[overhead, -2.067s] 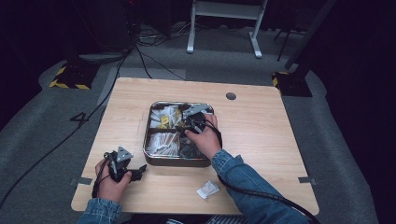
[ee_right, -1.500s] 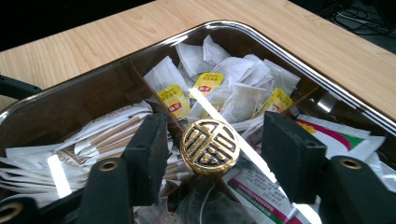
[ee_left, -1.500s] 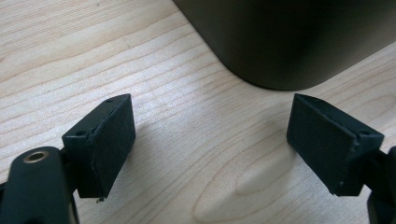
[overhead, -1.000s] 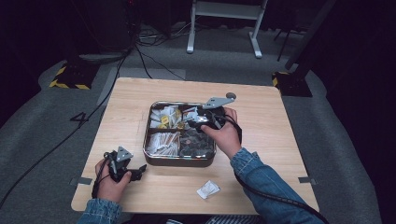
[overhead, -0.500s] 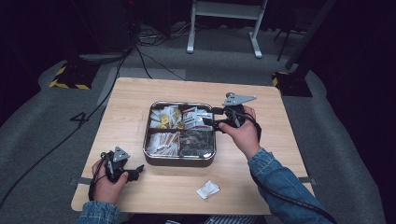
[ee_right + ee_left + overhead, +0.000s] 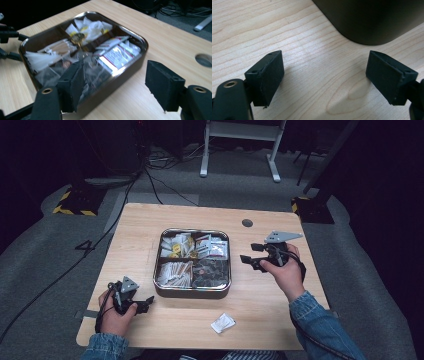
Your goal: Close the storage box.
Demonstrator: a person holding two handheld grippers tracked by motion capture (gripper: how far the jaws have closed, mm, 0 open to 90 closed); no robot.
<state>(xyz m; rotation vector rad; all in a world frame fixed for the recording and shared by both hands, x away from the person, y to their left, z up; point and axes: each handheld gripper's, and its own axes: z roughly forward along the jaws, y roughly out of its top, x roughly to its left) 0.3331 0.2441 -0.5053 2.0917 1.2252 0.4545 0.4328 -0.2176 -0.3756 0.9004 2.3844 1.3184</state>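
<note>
Tin tray (image 6: 194, 291) mid-table; right hand-held gripper (image 6: 248, 254) just beside its right edge, jaws just opened wide, empty.

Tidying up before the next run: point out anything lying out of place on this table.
One small white packet lies loose on the table near the front edge, apart from the metal tray, whose compartments hold the other packets. Nothing looks spilled or damaged.

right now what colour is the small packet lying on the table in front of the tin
White, slightly crumpled packet; it shows best in the high view.
</note>
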